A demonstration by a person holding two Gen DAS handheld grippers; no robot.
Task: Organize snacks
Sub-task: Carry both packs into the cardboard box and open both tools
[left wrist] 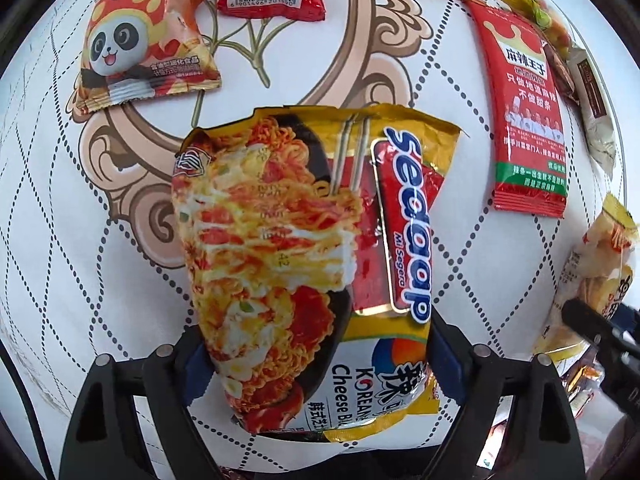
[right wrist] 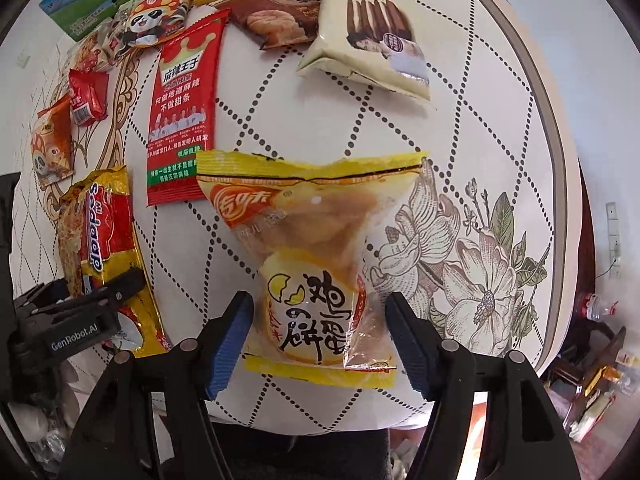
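The round white table (right wrist: pixel 500 128), printed with dotted diamonds and flowers, carries everything. Largest on it is the Sedaap cheese noodle packet (left wrist: pixel 304 248), which sits between the spread jaws of the left gripper (left wrist: pixel 316 356); its blue pads flank the packet's lower end, though I cannot tell whether they press on it. Next in size, the yellow egg-biscuit bag (right wrist: pixel 316 264) lies flat near the table's front edge, between the parted jaws of the right gripper (right wrist: pixel 320 344), whose pads stand clear of it on both sides. A red spicy-strip pouch (right wrist: pixel 182 108) lies just behind both packets. Farther back are a cream wafer pack (right wrist: pixel 372 36) and a small panda snack bag (left wrist: pixel 144 44).
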